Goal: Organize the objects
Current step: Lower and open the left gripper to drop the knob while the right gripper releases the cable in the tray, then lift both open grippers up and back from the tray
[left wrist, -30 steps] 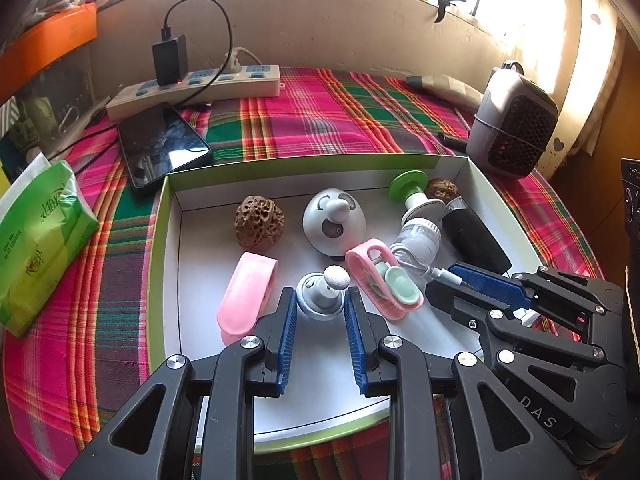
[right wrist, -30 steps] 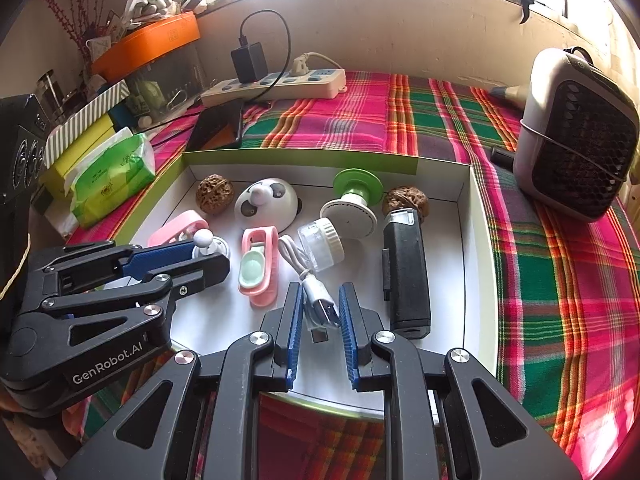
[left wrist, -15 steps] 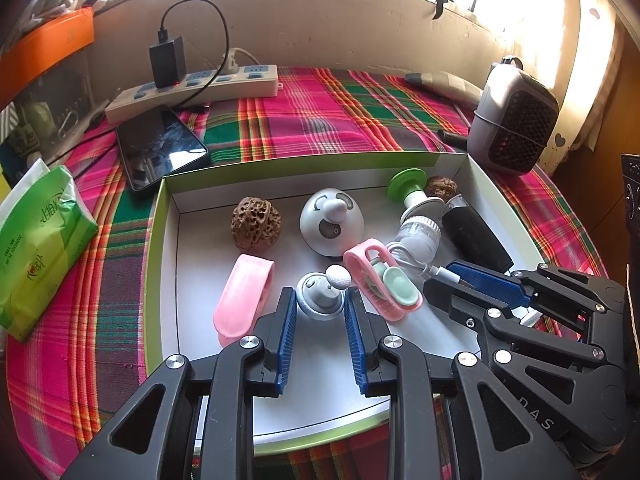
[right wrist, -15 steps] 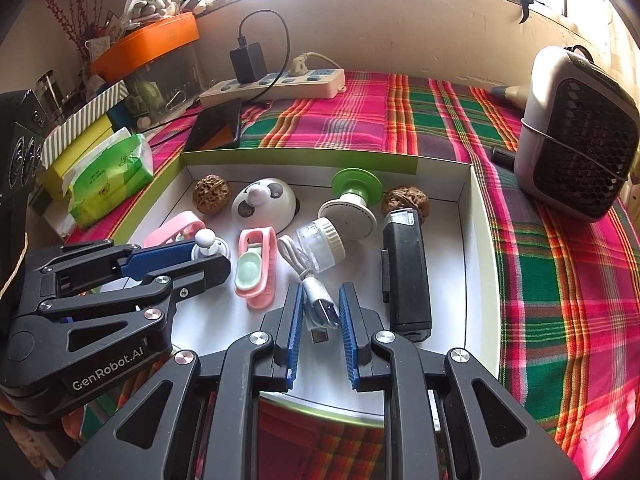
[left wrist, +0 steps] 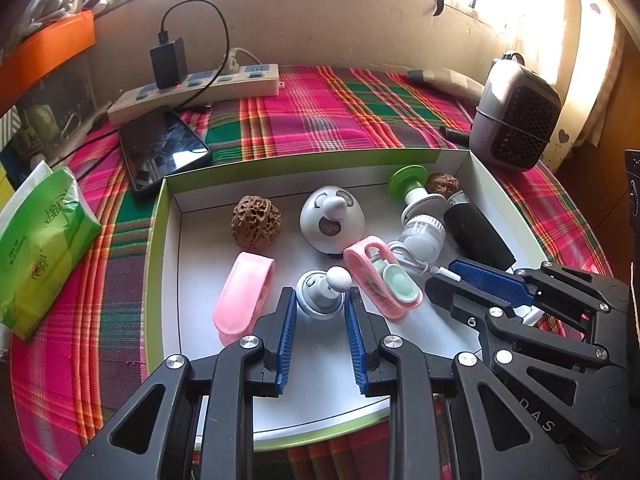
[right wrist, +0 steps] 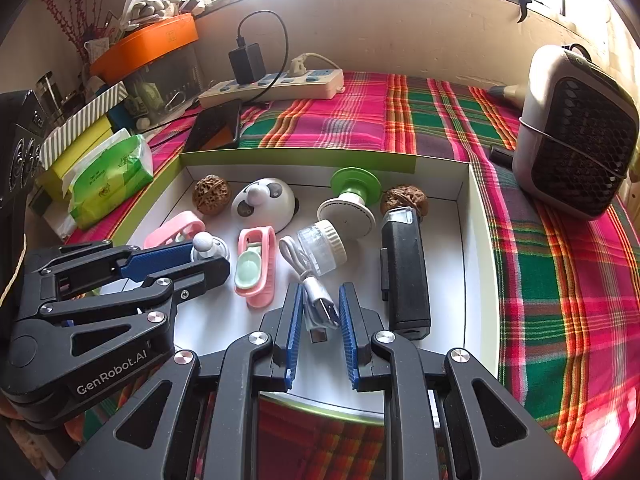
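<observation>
A shallow white box with a green rim (left wrist: 154, 240) (right wrist: 480, 240) holds small objects. My left gripper (left wrist: 320, 304) (right wrist: 200, 256) is closed on a grey-white ball-tipped knob (left wrist: 322, 292) (right wrist: 208, 246). My right gripper (right wrist: 320, 300) (left wrist: 460, 276) is closed on the plugs of a white USB cable (right wrist: 316, 304) that coils back to a clear capped vial (right wrist: 322, 246). Also in the box are pink clips (left wrist: 244, 296) (left wrist: 382, 276), two walnuts (left wrist: 256, 222) (right wrist: 404, 198), a panda-face dome (left wrist: 332, 218), a green-and-white suction piece (right wrist: 352, 200) and a black case (right wrist: 404, 272).
The box sits on a plaid cloth (right wrist: 560, 280). A small grey heater (right wrist: 576, 132) stands at the right. A power strip with charger (left wrist: 192, 88), a phone (left wrist: 160, 144) and a green tissue pack (left wrist: 40, 248) lie to the left and back.
Both grippers have stayed in place on their objects. The view has shifted only slightly.
</observation>
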Motion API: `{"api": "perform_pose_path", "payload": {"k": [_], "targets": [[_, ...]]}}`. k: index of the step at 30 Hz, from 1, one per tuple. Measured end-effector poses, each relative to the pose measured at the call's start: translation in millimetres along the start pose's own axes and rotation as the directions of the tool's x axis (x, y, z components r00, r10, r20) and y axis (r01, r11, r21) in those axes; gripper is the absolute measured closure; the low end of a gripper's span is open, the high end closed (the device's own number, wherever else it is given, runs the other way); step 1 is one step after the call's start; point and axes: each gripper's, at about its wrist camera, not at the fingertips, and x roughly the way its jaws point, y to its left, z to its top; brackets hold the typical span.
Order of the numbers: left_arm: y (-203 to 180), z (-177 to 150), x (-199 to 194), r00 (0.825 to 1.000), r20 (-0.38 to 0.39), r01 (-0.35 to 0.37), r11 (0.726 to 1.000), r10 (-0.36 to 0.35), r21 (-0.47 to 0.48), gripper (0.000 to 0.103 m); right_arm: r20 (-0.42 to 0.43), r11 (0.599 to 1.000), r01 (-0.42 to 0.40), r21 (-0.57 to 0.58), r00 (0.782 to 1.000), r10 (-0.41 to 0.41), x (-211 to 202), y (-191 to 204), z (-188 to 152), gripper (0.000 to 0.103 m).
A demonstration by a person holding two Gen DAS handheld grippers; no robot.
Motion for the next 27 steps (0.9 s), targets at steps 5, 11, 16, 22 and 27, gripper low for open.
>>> {"api": "perform_pose_path", "payload": {"k": [5, 11, 16, 22, 27], "targets": [[0, -1, -1, 1.0, -0.003, 0.0, 1.0, 0.0, -0.002, 0.08, 0.004, 1.0, 0.0, 0.002, 1.0, 0.0, -1, 0, 0, 0.073], [-2, -2, -3, 1.0, 0.001, -0.005, 1.0, 0.005, -0.001, 0.075, 0.011, 1.0, 0.006, 0.003, 1.0, -0.006, -4, 0, -1, 0.073], [-3, -4, -10, 1.0, 0.014, -0.017, 1.0, 0.017, -0.001, 0.075, 0.021, 1.0, 0.011, 0.005, 1.0, -0.011, -9, 2, -3, 0.073], [-4, -9, -21, 0.999, 0.035, -0.038, 0.999, 0.038, -0.009, 0.075, 0.037, 1.0, 0.025, 0.004, 0.999, -0.026, -16, 4, -5, 0.073], [-6, -13, -31, 0.997, 0.05, -0.061, 0.998, 0.062, -0.017, 0.075, 0.056, 0.999, 0.047, 0.0, 0.997, -0.047, -24, 7, -6, 0.073]]}}
